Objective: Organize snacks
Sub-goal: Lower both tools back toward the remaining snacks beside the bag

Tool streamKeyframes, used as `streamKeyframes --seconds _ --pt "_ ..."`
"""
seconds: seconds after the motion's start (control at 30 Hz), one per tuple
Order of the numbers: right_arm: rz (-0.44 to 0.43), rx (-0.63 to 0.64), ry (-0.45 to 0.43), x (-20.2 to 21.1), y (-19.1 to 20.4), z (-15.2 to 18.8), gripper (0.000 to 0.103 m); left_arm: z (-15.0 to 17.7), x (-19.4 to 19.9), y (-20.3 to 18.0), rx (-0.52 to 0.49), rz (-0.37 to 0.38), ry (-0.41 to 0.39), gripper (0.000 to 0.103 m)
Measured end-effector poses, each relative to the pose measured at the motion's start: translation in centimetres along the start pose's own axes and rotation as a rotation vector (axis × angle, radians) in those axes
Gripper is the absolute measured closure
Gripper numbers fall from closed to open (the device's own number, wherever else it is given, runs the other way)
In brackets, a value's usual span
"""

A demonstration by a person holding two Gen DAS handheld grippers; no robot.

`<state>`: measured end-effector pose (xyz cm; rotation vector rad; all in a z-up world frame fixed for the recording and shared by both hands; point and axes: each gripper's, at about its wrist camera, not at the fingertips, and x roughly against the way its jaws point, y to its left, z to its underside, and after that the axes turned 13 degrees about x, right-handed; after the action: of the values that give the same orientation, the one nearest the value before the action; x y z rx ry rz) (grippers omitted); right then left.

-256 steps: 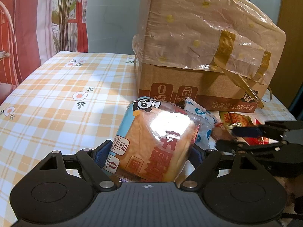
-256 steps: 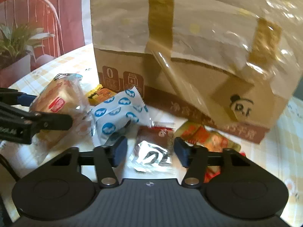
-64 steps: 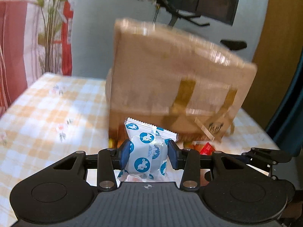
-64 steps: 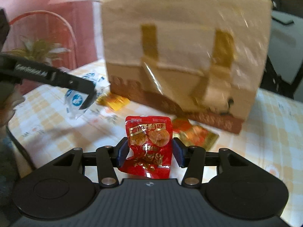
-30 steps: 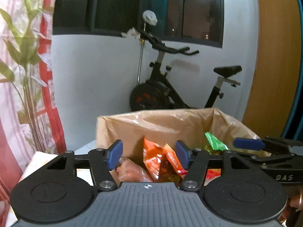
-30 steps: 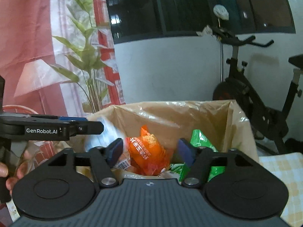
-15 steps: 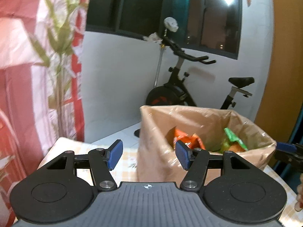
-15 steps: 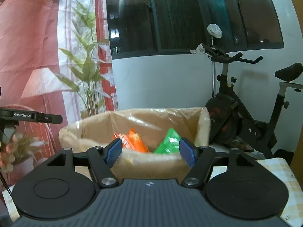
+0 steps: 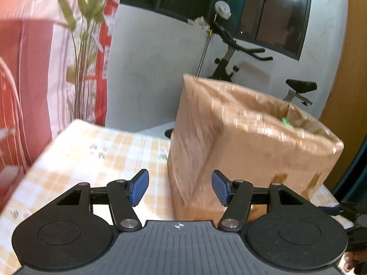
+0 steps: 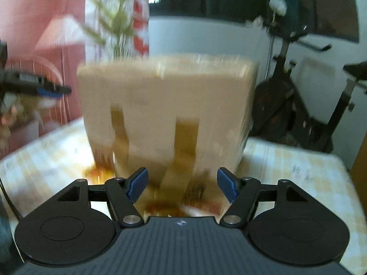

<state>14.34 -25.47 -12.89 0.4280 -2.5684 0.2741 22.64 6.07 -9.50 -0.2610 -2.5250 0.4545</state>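
Hovering w/ jaws apart and empty, left hand-held gripper [image 9: 180, 189] and right hand-held gripper [image 10: 182, 184] face the plastic-lined box [image 9: 247, 151] on the checked worktop [image 9: 96, 155]. Blurred snack packets [image 10: 183, 204] lie at the box's foot, just beyond the right one. Likely light, crinkly, slippery; best pinched across a flat edge, not the puffed middle.

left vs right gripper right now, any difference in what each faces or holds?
The left gripper faces a corner of the lined box; the right gripper faces its flat taped side. Blurred snack packets lie on the table just past the right gripper; none show by the left gripper. Both have open, empty jaws.
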Motion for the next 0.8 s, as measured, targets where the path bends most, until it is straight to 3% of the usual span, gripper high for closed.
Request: streamKeyframes --seconds 0.17,0.33,0.43,0.6,0.8 --pt "-0.071 0.091 0.126 -4.1 1.8 1.1 0.033 1.9 -0.7 0.3 0.002 -0.001 0.046 0.04" --pt "-0.119 0.13 0.174 -7.1 2.4 0.5 0.033 3.1 -1.0 0.4 -0.012 0.001 0.075 0.04" --pt "-0.124 0.151 0.21 -8.5 2.3 0.6 0.027 3.8 -1.1 0.6 -0.01 -0.001 0.091 0.04" --pt "-0.163 0.07 0.227 -9.5 1.4 1.1 0.016 4.6 -1.4 0.9 -0.006 -0.007 0.117 0.04" --pt "-0.154 0.021 0.255 -8.4 1.2 1.3 0.012 5.6 -1.5 0.6 -0.005 0.004 0.138 0.04"
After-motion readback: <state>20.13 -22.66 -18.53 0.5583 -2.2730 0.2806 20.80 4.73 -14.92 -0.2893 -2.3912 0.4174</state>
